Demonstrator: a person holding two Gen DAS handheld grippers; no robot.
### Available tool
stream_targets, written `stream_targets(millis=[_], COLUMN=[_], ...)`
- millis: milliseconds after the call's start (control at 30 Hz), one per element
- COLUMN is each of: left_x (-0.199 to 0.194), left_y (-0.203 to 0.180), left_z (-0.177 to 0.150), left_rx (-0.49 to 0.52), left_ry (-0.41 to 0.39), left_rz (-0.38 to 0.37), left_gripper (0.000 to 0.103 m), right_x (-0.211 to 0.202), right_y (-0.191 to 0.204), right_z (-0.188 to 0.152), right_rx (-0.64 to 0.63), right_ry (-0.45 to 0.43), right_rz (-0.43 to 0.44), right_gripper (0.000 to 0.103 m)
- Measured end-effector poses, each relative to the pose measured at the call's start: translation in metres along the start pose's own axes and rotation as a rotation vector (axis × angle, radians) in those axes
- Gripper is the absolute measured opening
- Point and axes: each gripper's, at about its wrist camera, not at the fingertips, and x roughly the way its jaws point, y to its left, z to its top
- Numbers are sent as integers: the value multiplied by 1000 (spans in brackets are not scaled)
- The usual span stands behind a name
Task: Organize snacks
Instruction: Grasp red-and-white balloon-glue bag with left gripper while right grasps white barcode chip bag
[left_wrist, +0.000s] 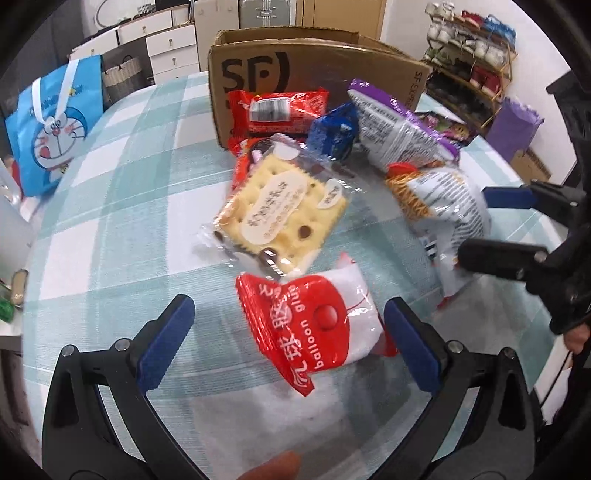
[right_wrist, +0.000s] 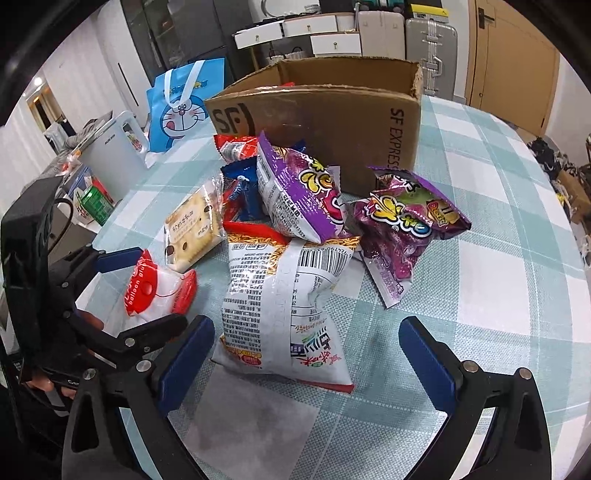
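Most snacks unsorted, heaped on bench (right_wrist: 498, 229) before box (right_wrist: 332, 122). Left hand-held gripper (left_wrist: 288, 339) spread wide around red pack (left_wrist: 314, 328); right hand-held gripper (right_wrist: 306, 354) spread wide around noodle bag (right_wrist: 288, 302). Nearly all packing left, judging so.

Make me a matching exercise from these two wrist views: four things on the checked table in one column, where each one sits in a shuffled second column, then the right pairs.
Things:
1. balloon glue pack
2. cracker pack
3. white noodle snack bag
4. cardboard box

Places:
A. standing open at the back of the table, behind the pile
B. between the open fingers of the right gripper
C. between the open fingers of the left gripper
D. just beyond the balloon glue pack, in front of the red wrappers

Pairs: 1-C, 2-D, 3-B, 4-A
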Motion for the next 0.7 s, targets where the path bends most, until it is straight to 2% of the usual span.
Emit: stream_targets(millis=[200,300,467,667,700], left_x=[-3,-3,-3,-3,-3], left_y=[8,9,6,4,3], left_z=[0,1,-1,-5,-5], left_rx=[2,6,20,38,40], left_ry=[-2,2,16,52,53], left_rz=[18,23,22,-1,-8], left_gripper=[102,102,102,88,85], right_x=[7,13,18,16,16], right_y=[5,7,10,6,6], right_z=[1,2,1,0,0], right_rx=[9,14,14,35,37], right_ry=[0,14,22,2,-3], right_rz=[17,30,44,73,70], right_gripper=[98,86,80,69,62])
